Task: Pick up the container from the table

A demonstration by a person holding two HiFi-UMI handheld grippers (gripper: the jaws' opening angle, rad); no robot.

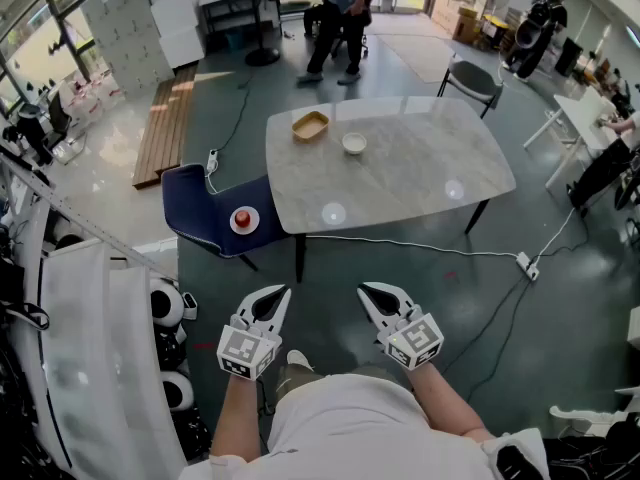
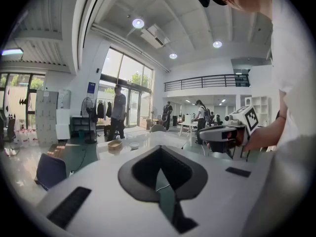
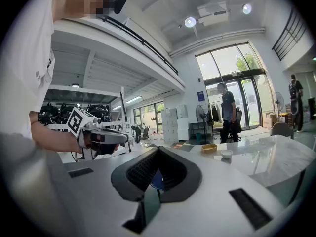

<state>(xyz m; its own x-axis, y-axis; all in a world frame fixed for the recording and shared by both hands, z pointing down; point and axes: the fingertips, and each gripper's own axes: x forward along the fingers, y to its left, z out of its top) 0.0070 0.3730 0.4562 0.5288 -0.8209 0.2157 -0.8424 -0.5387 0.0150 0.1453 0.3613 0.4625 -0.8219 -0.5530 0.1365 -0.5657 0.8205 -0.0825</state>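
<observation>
A shallow tan container sits near the far left end of the white marble table, with a small white bowl just to its right. Both grippers hang low in front of my body, well short of the table. My left gripper and my right gripper are shut and hold nothing. In the left gripper view the container and bowl lie far beyond the shut left gripper. In the right gripper view the container and bowl also lie far beyond the shut right gripper.
A blue chair at the table's near left corner carries a white plate with a red thing. A cable and power strip lie on the floor to the right. A grey chair and a standing person are beyond the table.
</observation>
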